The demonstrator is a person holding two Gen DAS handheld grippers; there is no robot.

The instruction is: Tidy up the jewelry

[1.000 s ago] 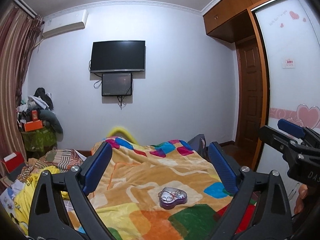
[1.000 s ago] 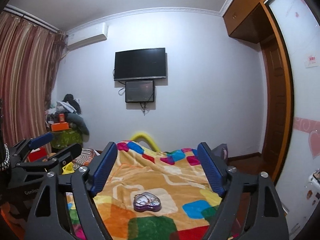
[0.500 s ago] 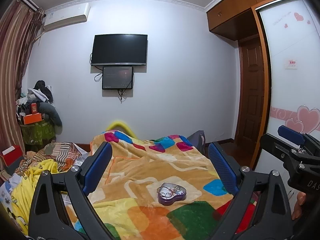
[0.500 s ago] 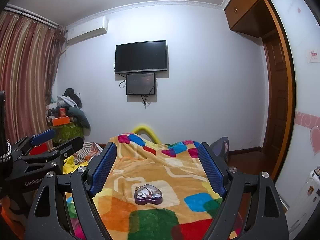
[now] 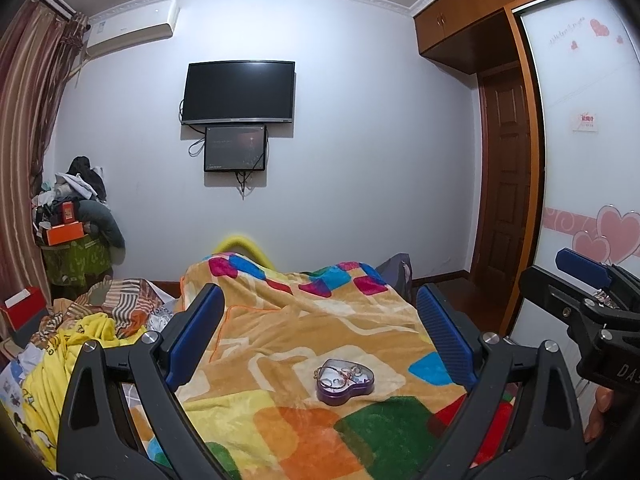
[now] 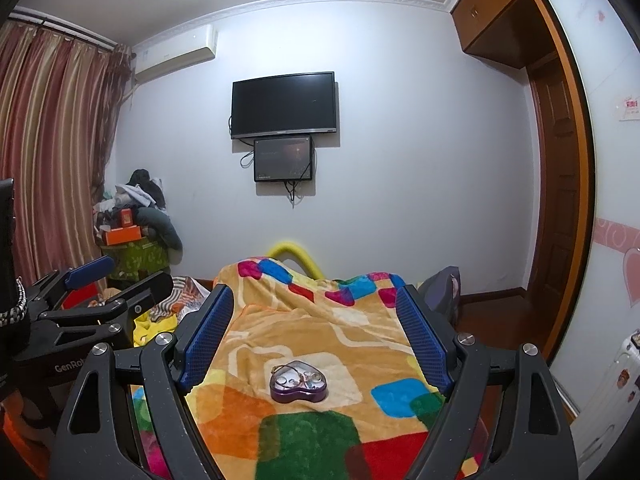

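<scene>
A purple heart-shaped jewelry box lies open on a colourful blanket on the bed; it also shows in the right wrist view. Rings and thin chains lie inside it. My left gripper is open and empty, held above the blanket short of the box. My right gripper is open and empty, also short of the box. Each gripper shows at the edge of the other's view, the right one and the left one.
Crumpled yellow and striped bedding lies left of the blanket. A pile of clothes and an orange box stand in the left corner. A TV hangs on the far wall. A wardrobe with heart stickers is on the right.
Both cameras have tilted down and moved slightly toward the bed; the box sits a little higher and nearer in both views. Both grippers stay open.
</scene>
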